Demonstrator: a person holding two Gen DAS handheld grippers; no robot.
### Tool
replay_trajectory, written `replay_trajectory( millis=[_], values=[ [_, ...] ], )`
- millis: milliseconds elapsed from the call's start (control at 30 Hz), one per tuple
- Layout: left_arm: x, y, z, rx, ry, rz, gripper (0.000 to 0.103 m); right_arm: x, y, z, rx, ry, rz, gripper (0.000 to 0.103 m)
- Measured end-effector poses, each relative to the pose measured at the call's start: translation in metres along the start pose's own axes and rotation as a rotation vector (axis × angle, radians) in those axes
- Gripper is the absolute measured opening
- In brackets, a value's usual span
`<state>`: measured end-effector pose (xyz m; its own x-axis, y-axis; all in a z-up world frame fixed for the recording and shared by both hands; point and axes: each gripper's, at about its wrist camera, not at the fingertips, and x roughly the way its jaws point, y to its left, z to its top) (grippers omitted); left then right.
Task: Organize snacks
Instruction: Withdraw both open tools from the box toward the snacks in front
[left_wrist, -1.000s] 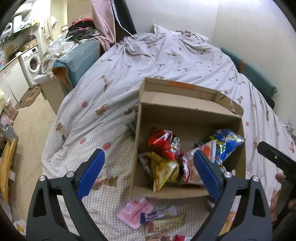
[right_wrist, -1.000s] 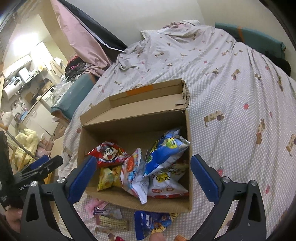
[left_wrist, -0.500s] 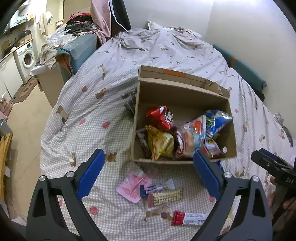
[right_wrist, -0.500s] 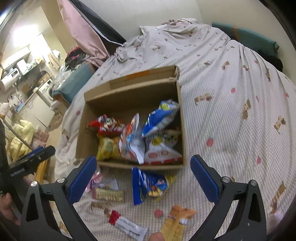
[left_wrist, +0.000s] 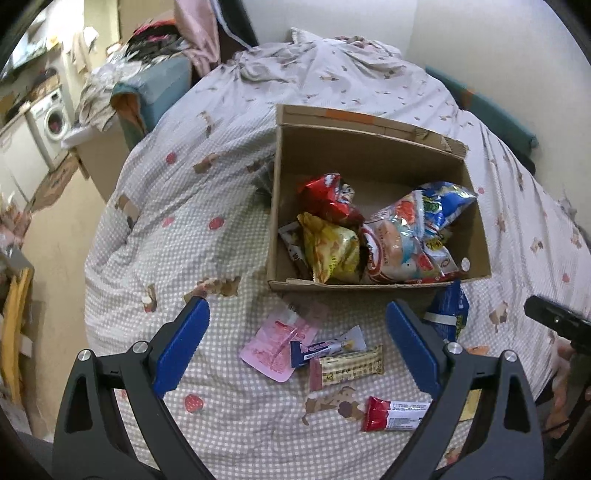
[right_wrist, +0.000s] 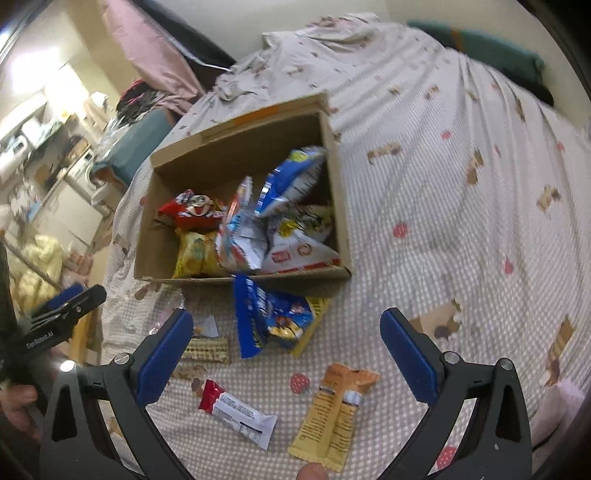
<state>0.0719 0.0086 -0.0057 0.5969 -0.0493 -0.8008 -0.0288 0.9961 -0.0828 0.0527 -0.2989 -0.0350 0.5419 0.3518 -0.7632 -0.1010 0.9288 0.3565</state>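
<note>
Both grippers have drawn back from the cardboard box (left_wrist: 373, 284), bringing more loose snacks on the bed (left_wrist: 221, 369) into view.

Nearest, the left gripper (left_wrist: 295, 347) and right gripper (right_wrist: 286, 354) hang with fingers spread, empty. Past them, near the bed's front edge, lie a red-and-white bar (right_wrist: 236, 413), an orange packet (right_wrist: 334, 410), a pink sachet (left_wrist: 279, 343) and a blue bag (right_wrist: 271, 314) touching the box's front wall. Farther on, chip bags (left_wrist: 369, 229) fill the box.
</note>
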Motion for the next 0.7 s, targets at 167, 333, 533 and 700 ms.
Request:
replay_trajectory(
  millis=[167,333,533,700],
  values=[
    [0.012,0.013,0.0,-0.059,0.059,0.019,0.095,0.014,-0.035,-0.001,0.184,0.08,0.072,0.103],
    [0.018,0.02,-0.003,-0.091,0.1,0.012,0.095,0.035,-0.035,-0.002,0.186,0.16,0.044,0.103],
    [0.02,0.025,-0.006,-0.096,0.123,0.023,0.095,0.074,0.027,-0.012,-0.1,0.252,-0.059,0.103],
    [0.024,0.047,-0.007,-0.153,0.14,0.049,0.095,0.112,0.046,-0.007,-0.15,0.288,-0.144,0.102]
  ],
)
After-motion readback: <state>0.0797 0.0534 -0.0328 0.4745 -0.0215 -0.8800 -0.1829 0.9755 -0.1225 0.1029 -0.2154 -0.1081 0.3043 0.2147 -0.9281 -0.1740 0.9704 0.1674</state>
